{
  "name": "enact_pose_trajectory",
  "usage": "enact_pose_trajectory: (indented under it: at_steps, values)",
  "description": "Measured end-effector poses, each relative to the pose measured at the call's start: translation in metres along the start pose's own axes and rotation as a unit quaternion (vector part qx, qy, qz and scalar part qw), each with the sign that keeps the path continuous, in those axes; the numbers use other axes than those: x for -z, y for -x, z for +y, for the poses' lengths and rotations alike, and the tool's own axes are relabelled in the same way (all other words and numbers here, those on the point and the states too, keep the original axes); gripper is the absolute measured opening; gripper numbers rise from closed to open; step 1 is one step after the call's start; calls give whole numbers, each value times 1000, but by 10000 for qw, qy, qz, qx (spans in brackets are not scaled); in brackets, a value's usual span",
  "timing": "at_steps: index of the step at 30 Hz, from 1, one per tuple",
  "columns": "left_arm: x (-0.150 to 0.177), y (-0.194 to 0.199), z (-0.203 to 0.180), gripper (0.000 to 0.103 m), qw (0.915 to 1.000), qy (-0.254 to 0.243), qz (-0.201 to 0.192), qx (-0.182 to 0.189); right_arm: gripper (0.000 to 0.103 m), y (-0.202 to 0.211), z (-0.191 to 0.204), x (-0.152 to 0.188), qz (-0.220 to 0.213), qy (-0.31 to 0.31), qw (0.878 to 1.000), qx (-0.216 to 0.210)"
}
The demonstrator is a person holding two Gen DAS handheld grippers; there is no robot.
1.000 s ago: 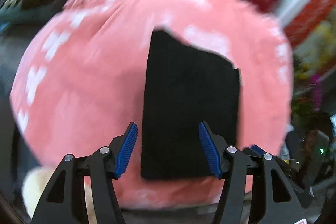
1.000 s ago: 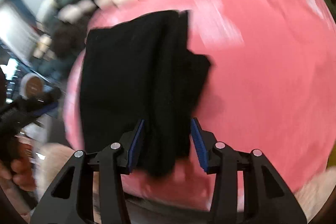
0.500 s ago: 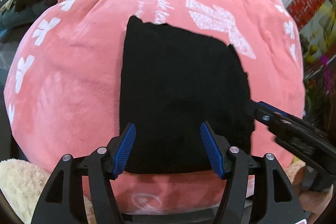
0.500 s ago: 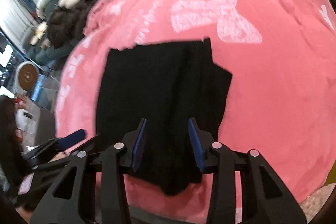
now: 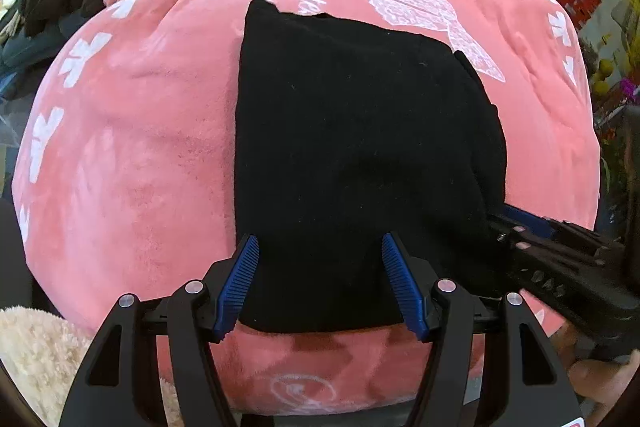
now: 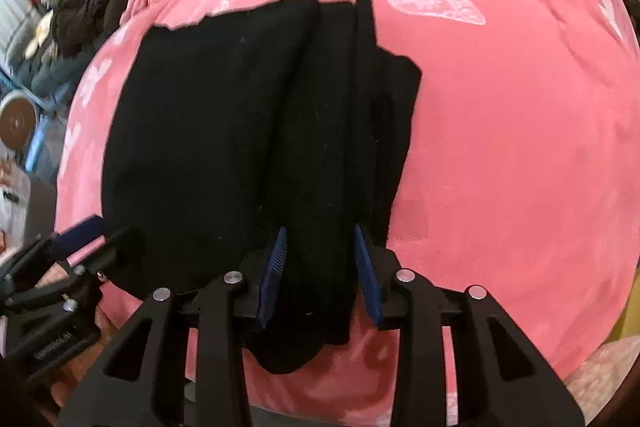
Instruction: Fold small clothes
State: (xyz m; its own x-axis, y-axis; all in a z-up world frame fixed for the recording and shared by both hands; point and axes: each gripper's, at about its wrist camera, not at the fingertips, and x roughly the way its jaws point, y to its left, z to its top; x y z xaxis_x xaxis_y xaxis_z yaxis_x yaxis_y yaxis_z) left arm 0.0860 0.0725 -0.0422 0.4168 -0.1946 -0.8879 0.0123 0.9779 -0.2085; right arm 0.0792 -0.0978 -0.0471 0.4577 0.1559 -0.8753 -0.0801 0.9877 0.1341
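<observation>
Black cloth lies folded on pink blanket. Left tool wide, fingers straddling the cloth's near edge, nothing gripped. Right tool narrower, with the cloth's layered right edge between its fingers; grip cannot be told.

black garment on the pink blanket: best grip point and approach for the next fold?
Probably the black garment at its near hem, coming from the near side. That edge lies flat and straight on the pink blanket, facing the left gripper. The right-hand edge is bunched into layers by the right gripper.
</observation>
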Motion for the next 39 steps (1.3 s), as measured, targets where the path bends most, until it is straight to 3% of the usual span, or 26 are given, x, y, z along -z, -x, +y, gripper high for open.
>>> enact_pose_trajectory:
  at_steps: [3,7,10,13,15,16,17,18,22,25,28,31,34,39]
  values:
    - [2,-1,1,62,10000,7,-4,-8,35,16,-6,-3,-290,-242,9992,-140]
    - [1,-2,1,62,10000,39,-31,33,59,18,-17,-26,-463,-466,9978,-55]
    - [2,-2,1,62,10000,22,-66,30,73,-2,-25,-54,-383,-626,9973,-19]
    - [2,-4,3,62,9999,55,-79,62,74,-27,-24,-68,-138,-655,9978,0]
    - [1,-5,3,63,9999,65,-94,66,68,-43,-24,-68,57,-803,9962,-322]
    - [1,-6,4,63,9999,70,-97,62,55,-43,-22,-69,24,-800,9962,-350]
    - [0,-7,3,64,9999,67,-99,72,27,-40,-19,-68,-73,-726,9963,-452]
    - [0,-7,4,64,9999,65,-107,82,17,-37,-17,-68,-87,-724,9956,-584]
    - [-1,-9,2,64,9998,34,-157,97,17,-2,-24,-55,-677,-926,9909,-698]
    - [-1,-12,-2,67,9997,-39,-185,144,22,-27,-31,-39,-367,-799,9957,-283]
    - [-2,-16,-7,69,9997,-158,-191,54,29,-23,-40,-39,-425,-995,9932,-438]
    - [-2,-16,-6,69,9997,-154,-206,48,30,8,-45,-42,-776,-1176,9891,-423]
    - [-3,-15,-3,69,9997,-58,-206,106,30,32,-36,-38,-1082,-920,9890,-424]
    - [-2,-15,-6,69,9997,-117,-215,34,29,-18,-11,-32,-233,-220,9995,-6]
